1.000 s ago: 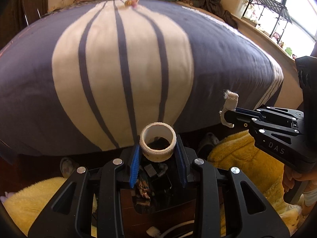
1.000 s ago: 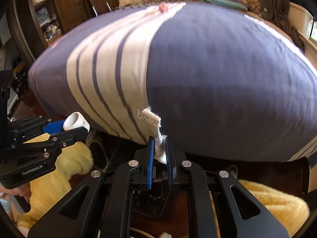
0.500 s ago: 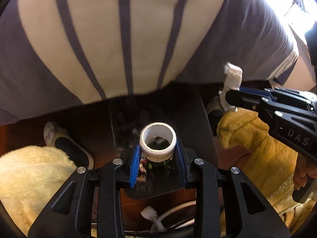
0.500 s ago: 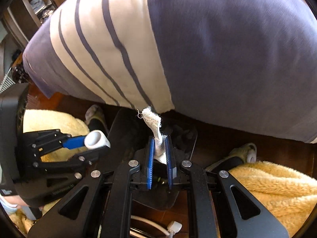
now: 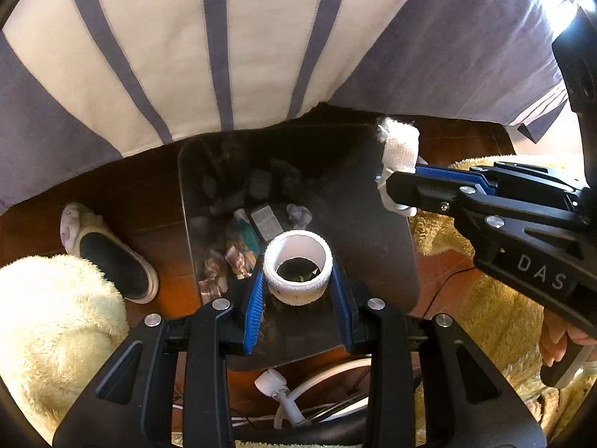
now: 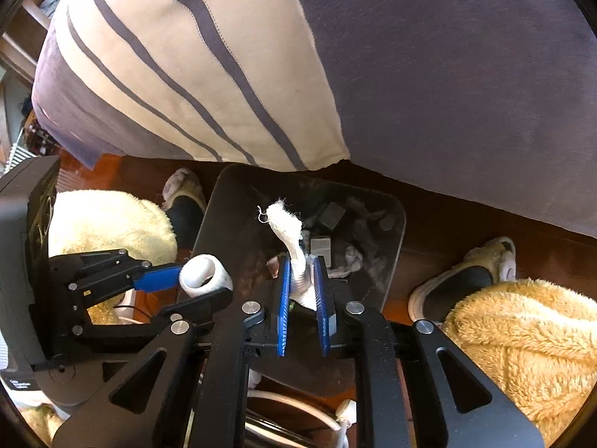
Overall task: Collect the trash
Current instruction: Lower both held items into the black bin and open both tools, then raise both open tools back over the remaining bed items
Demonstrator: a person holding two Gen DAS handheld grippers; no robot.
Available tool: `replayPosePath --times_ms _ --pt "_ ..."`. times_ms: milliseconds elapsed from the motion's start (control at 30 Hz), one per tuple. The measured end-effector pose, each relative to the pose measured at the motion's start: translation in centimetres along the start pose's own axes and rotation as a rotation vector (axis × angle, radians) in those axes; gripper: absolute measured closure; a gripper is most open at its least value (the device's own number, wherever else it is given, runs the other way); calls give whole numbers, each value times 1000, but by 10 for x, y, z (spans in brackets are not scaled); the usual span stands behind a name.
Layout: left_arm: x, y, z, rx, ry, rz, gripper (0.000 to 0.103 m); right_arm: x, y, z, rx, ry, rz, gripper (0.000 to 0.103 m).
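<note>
- Your left gripper (image 5: 297, 287) is right over the black bin (image 5: 373, 224). Its blue fingers (image 5: 254, 306) pinch a white tape ring (image 5: 297, 277), one on each side.
- The ring stands with its hole up, above the near part of the bin.
- Your right gripper (image 6: 303, 295) is over the bin too. Its fingers (image 6: 283, 310) are pressed on a strip of white cloth (image 6: 289, 235).
- The cloth sticks up past the fingertips, and its frayed top leans toward your left gripper.
- From the left wrist view, the right gripper (image 5: 388, 186) comes in over the bin's right edge with the cloth (image 5: 399, 149) at its tip.
- Inside the bin lies other trash (image 5: 261, 220): small wrappers and crumpled bits. It is dark in there, so you may not make out each piece.
- The bin stands on the dark wood floor (image 5: 149, 201), just below the hanging edge of the bed cover (image 5: 224, 37), which has cream and gray-blue stripes.
- One slipper (image 5: 108, 254) lies on the floor left of the bin, and another slipper (image 6: 462, 283) lies right of it.
- Fluffy yellow fabric (image 5: 56, 321) shows on both sides of the bin.
- A white cable with a plug (image 5: 276, 384) lies on the floor on the near side of the bin.
</note>
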State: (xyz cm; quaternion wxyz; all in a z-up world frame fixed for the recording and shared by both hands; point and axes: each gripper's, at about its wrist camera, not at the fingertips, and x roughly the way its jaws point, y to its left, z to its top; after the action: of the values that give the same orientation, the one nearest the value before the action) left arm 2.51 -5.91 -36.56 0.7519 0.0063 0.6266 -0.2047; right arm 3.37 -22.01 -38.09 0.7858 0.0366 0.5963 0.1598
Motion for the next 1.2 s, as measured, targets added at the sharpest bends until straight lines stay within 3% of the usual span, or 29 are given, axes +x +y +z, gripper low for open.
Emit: replayPosePath --times_ms 100,167,233,367,467,533,667,833,1200 --pt "1 1 1 0 8 -1 72 1 1 2 4 2 -5 87" --pt "1 1 1 -1 9 1 70 1 0 3 14 2 -8 78" --pt "1 2 0 -3 8 5 61 0 -2 3 23 -4 -8 70" --pt "0 3 -1 -12 8 22 55 -4 -7 3 52 -16 -18 66" --pt "-6 4 -1 -14 -11 43 44 -12 -10 4 69 -41 -24 46" --pt "-13 4 0 -15 -26 54 37 -17 -12 4 78 -57 -21 41" --pt "-33 5 2 -20 -80 75 23 -31 -12 4 80 -101 -44 13" --pt "-64 8 7 -28 -153 92 12 -59 -6 7 52 -185 -100 4" --pt "-146 10 39 -12 -330 131 10 -136 0 42 13 -376 -143 4"
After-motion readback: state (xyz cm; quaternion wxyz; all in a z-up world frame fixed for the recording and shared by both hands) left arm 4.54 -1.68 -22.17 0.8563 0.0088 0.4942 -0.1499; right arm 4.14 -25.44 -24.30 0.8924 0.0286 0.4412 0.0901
